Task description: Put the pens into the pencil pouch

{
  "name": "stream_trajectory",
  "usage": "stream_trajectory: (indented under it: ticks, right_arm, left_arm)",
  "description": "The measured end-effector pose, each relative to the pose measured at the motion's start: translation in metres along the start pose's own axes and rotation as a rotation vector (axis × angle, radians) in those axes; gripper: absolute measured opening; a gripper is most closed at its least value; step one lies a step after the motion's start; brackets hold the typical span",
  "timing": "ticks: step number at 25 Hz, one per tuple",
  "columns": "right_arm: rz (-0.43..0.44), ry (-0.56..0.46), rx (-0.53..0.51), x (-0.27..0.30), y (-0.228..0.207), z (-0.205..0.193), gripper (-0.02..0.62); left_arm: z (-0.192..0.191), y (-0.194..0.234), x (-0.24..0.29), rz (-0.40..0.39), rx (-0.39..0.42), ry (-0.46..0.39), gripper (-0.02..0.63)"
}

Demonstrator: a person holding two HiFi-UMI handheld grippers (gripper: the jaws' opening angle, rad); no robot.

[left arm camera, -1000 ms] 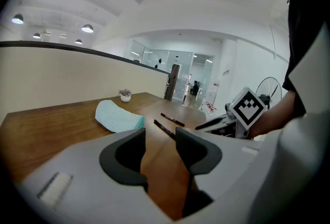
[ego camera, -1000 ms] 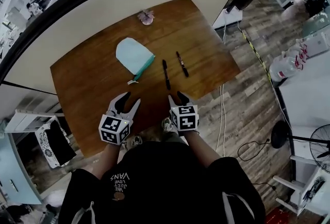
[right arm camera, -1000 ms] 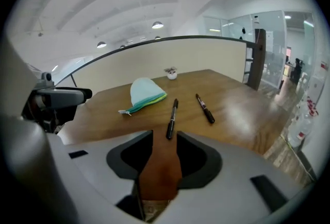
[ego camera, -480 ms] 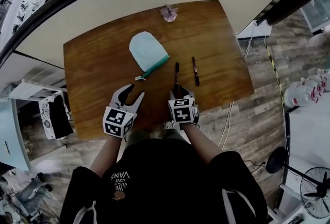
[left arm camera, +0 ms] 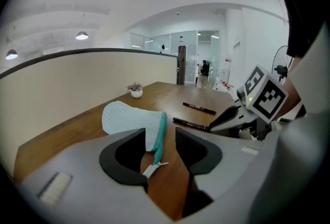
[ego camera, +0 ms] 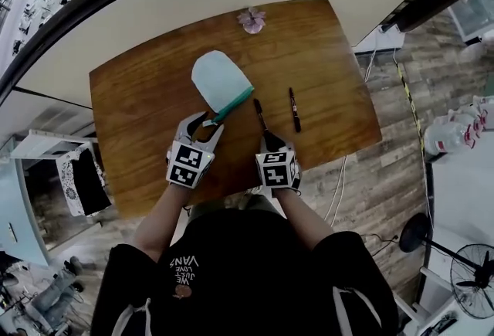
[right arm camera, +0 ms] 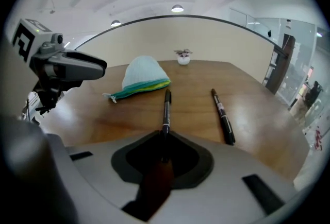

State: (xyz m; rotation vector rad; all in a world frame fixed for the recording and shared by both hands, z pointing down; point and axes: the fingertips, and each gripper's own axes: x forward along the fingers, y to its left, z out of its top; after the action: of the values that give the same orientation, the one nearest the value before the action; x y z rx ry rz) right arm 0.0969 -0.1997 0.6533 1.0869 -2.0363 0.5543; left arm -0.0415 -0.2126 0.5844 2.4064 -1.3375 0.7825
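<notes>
A pale blue pencil pouch with a teal zipper lies on the wooden table. My left gripper is open at the pouch's near corner. In the left gripper view the zipper pull lies between its spread jaws, untouched. Two black pens lie right of the pouch. My right gripper is closing its jaws on the near end of the left pen, which runs straight out from between them. The other pen lies free further right.
A small potted plant stands at the table's far edge by the partition wall. The table's near edge runs just under both grippers. A fan and cables are on the floor to the right.
Both grippers moved forward and down over the table. The left reached the pouch's zipper corner. The right closed round the left pen, whose far end now leans left.
</notes>
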Motion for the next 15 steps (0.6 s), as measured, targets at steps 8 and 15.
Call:
stream_trajectory:
  ticks: [8,15]
  right_arm:
    - [-0.064,-0.004,0.151,-0.016,-0.009,-0.004,0.069]
    - [-0.093,-0.02,0.223,-0.032,-0.005,-0.013,0.069]
  left_arm:
    - [-0.013,0.006,0.056,-0.083,0.119,0.115,0.182]
    - [-0.029,0.007,0.08,-0.133,0.182,0.2,0.187]
